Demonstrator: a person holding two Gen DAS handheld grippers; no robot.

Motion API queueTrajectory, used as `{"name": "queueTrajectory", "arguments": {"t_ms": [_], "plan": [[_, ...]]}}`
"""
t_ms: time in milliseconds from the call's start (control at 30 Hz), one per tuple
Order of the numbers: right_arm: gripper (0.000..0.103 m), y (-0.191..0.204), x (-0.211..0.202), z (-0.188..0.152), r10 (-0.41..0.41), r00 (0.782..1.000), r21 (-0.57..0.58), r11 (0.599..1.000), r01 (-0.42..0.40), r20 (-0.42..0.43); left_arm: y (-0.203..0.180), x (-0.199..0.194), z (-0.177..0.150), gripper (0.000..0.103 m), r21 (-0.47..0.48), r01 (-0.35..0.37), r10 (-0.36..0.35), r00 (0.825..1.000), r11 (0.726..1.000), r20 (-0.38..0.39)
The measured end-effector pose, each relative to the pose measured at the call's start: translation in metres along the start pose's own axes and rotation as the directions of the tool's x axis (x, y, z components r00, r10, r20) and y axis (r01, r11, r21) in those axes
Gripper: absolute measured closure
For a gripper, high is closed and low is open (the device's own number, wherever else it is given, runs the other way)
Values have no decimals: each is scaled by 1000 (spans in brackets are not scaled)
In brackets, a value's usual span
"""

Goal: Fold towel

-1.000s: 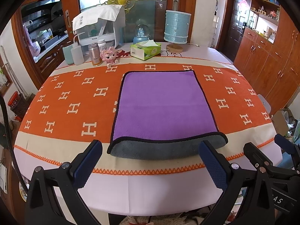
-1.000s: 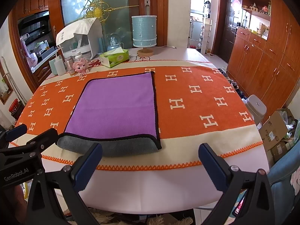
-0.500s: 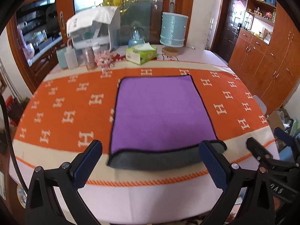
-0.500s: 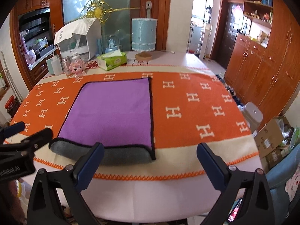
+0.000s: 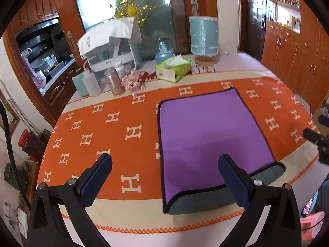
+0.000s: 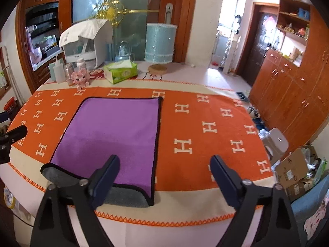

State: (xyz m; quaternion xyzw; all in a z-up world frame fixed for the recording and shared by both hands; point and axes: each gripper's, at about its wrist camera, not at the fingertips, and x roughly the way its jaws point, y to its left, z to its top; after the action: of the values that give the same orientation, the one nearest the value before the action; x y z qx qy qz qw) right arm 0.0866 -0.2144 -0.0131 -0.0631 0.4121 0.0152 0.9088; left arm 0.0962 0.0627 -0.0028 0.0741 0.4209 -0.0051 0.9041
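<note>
Towel [image 5: 211,138], purple w/ black trim, lies flat near the front edge of the table [image 5: 115,232], on the orange H-pattern tablecloth [image 5: 98,127]; its near edge is turned up showing the grey underside, looks like it's folded once already. Left gripper [image 5: 164,177] hovers above the towel's front-left corner, fingers spread wide, nothing between them. Right gripper [image 6: 164,177] hovers over the front-right corner, fingers [image 6: 104,175] also spread, empty. Neither touches cloth as far as I can tell. Step in hand, my read: lining up for the next fold, approach phase. Next move prob. calls for dropping both grippers to the near corners, pinching through both layers, then carrying that edge toward the far edge w/o dragging the tablecloth. Tissue box [image 5: 173,70], bottles and lamp [image 5: 203,37] sit along the back edge, well apart.
</note>
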Motion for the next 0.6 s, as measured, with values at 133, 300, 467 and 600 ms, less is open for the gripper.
{"name": "queueTrajectory", "arguments": {"t_ms": [133,300,467,600], "plan": [[27,2,24,-4,26,998,-41,999,-28,-56,7,29,-6,1,31,55,-53,997,998,-63],[38,6,53,-17,76,987,-92,992,-89,-140,16,65,-20,7,14,187,-184,974,982,-135],[46,10,78,-32,142,964,-116,979,-170,-223,19,93,-37,16,-1,266,-260,944,964,-201],[46,12,90,-40,185,946,-124,967,-224,-268,17,104,-46,16,22,273,-259,933,962,-250]]}}
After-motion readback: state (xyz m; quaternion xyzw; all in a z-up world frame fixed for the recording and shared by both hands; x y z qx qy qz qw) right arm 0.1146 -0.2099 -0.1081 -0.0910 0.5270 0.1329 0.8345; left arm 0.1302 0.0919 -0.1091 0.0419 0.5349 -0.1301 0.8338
